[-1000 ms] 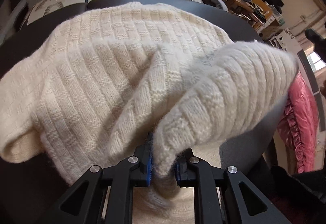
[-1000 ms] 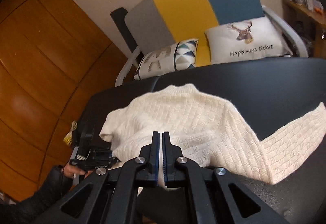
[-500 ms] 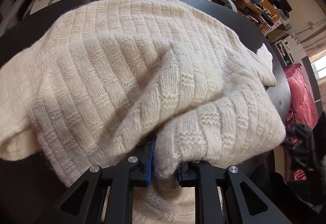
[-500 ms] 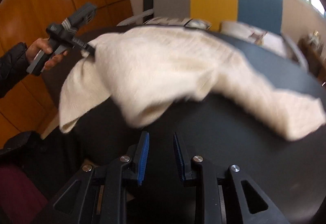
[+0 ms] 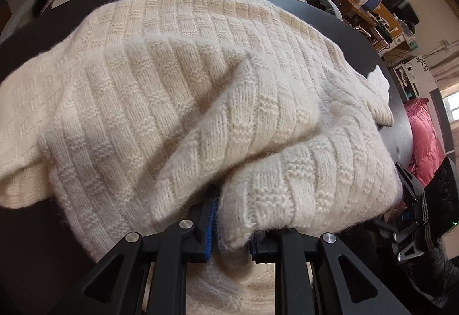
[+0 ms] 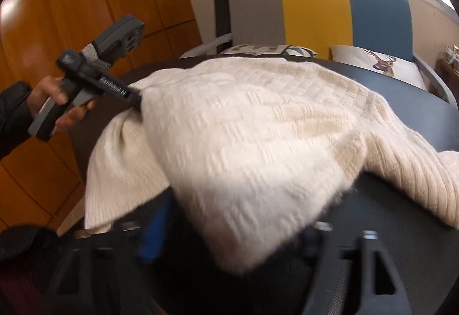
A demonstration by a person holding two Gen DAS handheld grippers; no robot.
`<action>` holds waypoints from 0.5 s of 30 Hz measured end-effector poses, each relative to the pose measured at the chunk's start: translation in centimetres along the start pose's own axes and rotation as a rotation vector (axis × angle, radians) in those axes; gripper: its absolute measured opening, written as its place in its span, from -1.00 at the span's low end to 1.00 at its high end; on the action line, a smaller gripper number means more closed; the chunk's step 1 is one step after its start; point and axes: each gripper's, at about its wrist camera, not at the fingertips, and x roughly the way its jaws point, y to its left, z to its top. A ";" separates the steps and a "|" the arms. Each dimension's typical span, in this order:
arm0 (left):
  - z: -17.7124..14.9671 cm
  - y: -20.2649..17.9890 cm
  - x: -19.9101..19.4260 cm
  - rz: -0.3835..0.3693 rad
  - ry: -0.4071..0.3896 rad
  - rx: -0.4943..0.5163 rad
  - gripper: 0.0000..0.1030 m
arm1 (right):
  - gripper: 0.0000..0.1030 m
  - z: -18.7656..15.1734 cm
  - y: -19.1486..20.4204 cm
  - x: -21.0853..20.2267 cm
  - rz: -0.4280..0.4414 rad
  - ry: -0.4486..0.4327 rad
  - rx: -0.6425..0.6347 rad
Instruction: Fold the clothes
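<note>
Since the earlier frames the right gripper [image 6: 229, 240] has dropped from above the table to the sweater's near edge, and its jaws, shut then, are opening, with a blurred cream corner lying between them but not yet pinched. The cream knit sweater [image 5: 200, 102] lies heaped on the dark round table [image 6: 416, 229], one sleeve trailing to the right, and the fold that was lifted a second ago now sags onto the body. The left gripper [image 5: 232, 231] is clamped on a thick bunch of the knit at the left edge, the person's hand [image 6: 54, 102] behind it. The main risk, I judge, is that the right jaws close on several layers or only on fuzz: bulky knit slips, and the corner would drop mid-fold. A hard pull against the left-hand hold could stretch the loose weave or drag the whole heap across the smooth tabletop. The trailing sleeve [image 6: 407, 168] may get buried crooked inside the fold.
</note>
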 end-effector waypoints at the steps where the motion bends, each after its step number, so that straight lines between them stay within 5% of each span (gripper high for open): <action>1: 0.0 0.0 0.0 -0.004 -0.001 -0.005 -0.64 | 0.16 0.3 0.2 0.2 -0.002 0.003 0.005; 7: -0.1 0.5 0.1 -0.026 -0.009 -0.017 -0.63 | 0.15 1.7 0.4 1.0 0.150 0.052 0.079; 9: -0.1 0.6 0.1 -0.028 -0.010 -0.014 -0.63 | -0.08 2.2 0.8 0.8 0.100 0.040 0.045; 10: 0.0 0.6 0.0 -0.028 -0.010 -0.013 -0.63 | -0.53 2.5 1.1 0.7 0.083 0.040 0.021; 11: 0.0 0.6 0.1 -0.028 -0.009 -0.012 -0.63 | -0.72 2.7 1.3 0.6 0.072 0.057 0.009; 15: 0.2 0.6 0.0 -0.024 -0.006 0.003 -0.63 | -0.66 2.2 2.4 0.4 0.037 0.153 -0.097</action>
